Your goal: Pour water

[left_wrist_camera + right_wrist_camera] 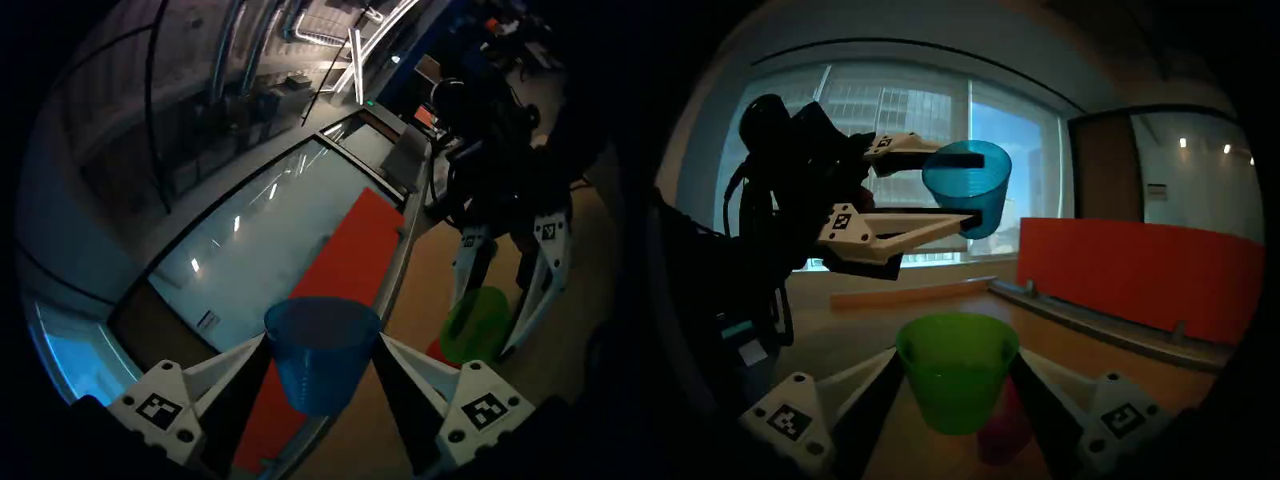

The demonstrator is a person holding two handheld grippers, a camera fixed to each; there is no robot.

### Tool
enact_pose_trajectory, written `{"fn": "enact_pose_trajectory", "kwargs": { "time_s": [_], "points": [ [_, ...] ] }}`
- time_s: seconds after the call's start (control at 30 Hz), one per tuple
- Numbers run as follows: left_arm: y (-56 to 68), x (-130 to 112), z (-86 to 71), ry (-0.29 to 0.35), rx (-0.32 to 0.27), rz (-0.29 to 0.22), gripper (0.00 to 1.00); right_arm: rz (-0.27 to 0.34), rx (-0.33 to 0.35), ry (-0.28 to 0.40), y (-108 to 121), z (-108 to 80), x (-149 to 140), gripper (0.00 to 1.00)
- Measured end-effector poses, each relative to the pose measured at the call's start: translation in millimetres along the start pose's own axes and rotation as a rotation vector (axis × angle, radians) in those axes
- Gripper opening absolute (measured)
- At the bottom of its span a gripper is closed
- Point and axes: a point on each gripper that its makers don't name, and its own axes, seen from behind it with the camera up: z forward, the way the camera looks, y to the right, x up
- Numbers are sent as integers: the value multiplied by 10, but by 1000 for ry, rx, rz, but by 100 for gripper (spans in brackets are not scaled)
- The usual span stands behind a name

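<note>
- Tall windows behind; wooden desk [1088,352] below, backed by a red panel [1136,272].
- Left gripper [322,348]: jaws clenched on the blue cup [322,376], one finger at each side; cup raised in the air, well above the desk, roughly upright as seen in the right gripper view.
- Right gripper [958,364]: jaws grasping the green cup [958,396], mouth up, low near the desk; whether resting on it, cannot tell. Pink cup [1004,436] partly hidden just behind.
- Water level in either cup: too dim to tell.
- Step in hand, by judgement: lining up the blue cup, as source, above the green; pour not yet begun.
- Next move, by judgement: calls for bringing the blue rim over the green mouth, then tipping slowly, with the green cup held level.
</note>
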Motion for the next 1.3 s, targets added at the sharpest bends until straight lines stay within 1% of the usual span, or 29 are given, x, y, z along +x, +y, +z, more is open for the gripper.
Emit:
{"fn": "enact_pose_trajectory", "kwargs": {
  "time_s": [0.2, 0.4, 0.5, 0.6, 0.7, 0.8, 0.9, 1.0, 1.1, 1.2, 1.3],
  "points": [
    [-21, -25, 31, 13, -10, -188, 85, 4, -4, 7, 21, -13, 19, 89],
    [-8, -74, 51, 12, -18, -354, 85, 1, -7, 15, 24, -23, 58, 89],
    [-26, -68, 45, 17, -24, -449, 85, -2, -8, 19, 22, -24, 80, 89],
    [-76, -79, 49, 26, -22, -544, 85, -2, -11, 26, 25, -27, 104, 89],
    [-79, -91, 59, 31, -28, -629, 85, 0, -14, 34, 31, -44, 133, 89],
    [-52, -114, 77, 26, -39, -695, 84, -1, -17, 40, 43, -57, 153, 89],
    [-25, -133, 100, 23, -50, -746, 85, 0, -17, 45, 48, -68, 163, 89],
    [-21, -155, 111, 23, -60, -770, 85, 3, -19, 44, 53, -71, 162, 89],
    [-27, -186, 89, 17, -60, -762, 85, 4, -24, 44, 61, -69, 162, 89],
    [-11, -237, 59, 5, -58, -743, 85, 7, -30, 43, 81, -82, 166, 89],
    [18, -287, 30, -7, -58, -737, 85, 10, -42, 38, 122, -106, 164, 89]
  ]
}}
